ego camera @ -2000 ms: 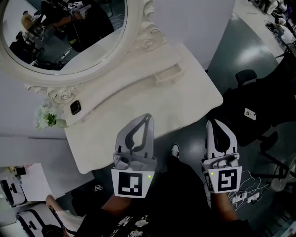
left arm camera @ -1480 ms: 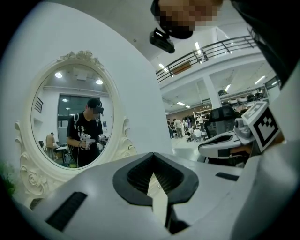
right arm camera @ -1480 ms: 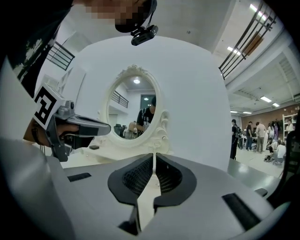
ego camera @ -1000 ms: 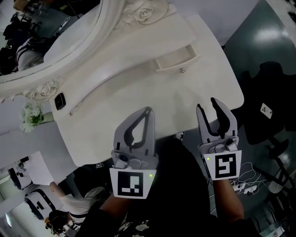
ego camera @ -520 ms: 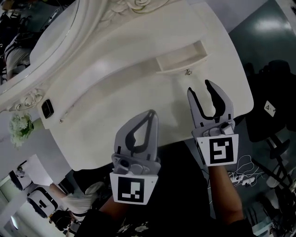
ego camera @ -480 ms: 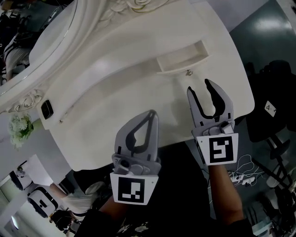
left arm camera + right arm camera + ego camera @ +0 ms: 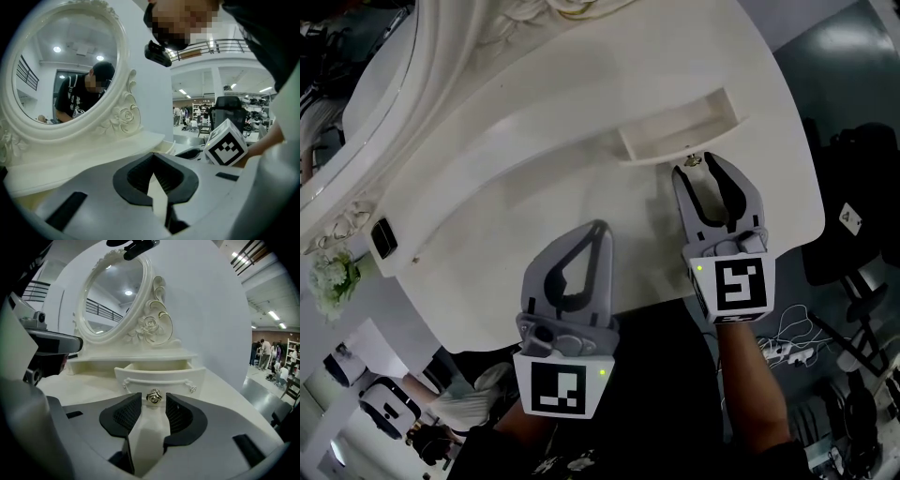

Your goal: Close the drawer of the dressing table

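white dressing table [image 7: 516,187], its small drawer [image 7: 675,131] standing open at 1 o'clock, right gripper [image 7: 696,167] released, jaws just widened, flanking the drawer's knob [image 7: 153,397] without pinching, left gripper [image 7: 598,228] clenched, empty, at 7 o'clock

1. a large open indoor work hall, more lab or studio than home.
2. the dressing table [image 7: 534,216] stands against a plain white partition [image 7: 211,310] on a glossy grey floor [image 7: 844,56].
3. a black office chair [image 7: 862,187] and loose cables [image 7: 792,328] lie beside it.
4. a railed balcony [image 7: 220,46], strip lights [image 7: 274,315] and people [image 7: 262,352] show far behind.
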Action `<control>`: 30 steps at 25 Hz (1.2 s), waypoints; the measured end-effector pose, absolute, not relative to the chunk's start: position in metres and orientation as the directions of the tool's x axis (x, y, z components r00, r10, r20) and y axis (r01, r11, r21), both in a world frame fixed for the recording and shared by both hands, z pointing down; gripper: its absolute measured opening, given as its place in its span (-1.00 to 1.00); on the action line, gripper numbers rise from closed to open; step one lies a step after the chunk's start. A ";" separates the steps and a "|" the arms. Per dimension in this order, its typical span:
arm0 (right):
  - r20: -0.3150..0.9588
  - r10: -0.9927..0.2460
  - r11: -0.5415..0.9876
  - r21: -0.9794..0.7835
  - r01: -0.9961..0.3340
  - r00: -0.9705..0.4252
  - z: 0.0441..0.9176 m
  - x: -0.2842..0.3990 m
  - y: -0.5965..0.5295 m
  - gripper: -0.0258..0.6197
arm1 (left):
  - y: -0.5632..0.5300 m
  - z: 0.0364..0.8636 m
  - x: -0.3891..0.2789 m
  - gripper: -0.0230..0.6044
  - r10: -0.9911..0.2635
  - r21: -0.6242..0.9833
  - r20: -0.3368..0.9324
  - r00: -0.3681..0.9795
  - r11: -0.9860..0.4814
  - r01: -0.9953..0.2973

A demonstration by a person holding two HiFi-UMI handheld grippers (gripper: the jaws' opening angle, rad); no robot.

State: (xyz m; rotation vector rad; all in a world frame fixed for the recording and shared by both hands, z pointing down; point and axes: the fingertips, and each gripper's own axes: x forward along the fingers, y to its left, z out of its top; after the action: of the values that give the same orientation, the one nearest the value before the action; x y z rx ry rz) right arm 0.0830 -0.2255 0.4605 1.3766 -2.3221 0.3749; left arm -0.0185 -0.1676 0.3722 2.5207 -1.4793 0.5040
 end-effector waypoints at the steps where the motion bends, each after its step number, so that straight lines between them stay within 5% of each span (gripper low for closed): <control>1: 0.488 -0.767 0.473 -0.007 -0.881 -0.416 0.462 0.084 -0.227 -0.49 | -0.169 0.374 -0.018 -0.92 -0.810 -0.013 0.377 0.449 -0.489 -0.872; 3: 0.507 -0.763 0.463 -0.002 -0.886 -0.400 0.464 0.084 -0.229 -0.63 | -0.168 0.377 -0.017 -0.92 -0.806 0.003 0.383 0.452 -0.488 -0.873; 30: 0.499 -0.782 0.422 -0.016 -0.907 -0.373 0.462 0.078 -0.254 -0.65 | -0.181 0.393 -0.021 -0.92 -0.789 0.046 0.400 0.467 -0.492 -0.869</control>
State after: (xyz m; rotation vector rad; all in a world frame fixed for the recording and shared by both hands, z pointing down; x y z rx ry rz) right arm 0.0783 -0.2540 0.4617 1.4364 -2.2633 0.4035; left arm -0.0209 -0.1813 0.3929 2.4739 -1.4269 0.4816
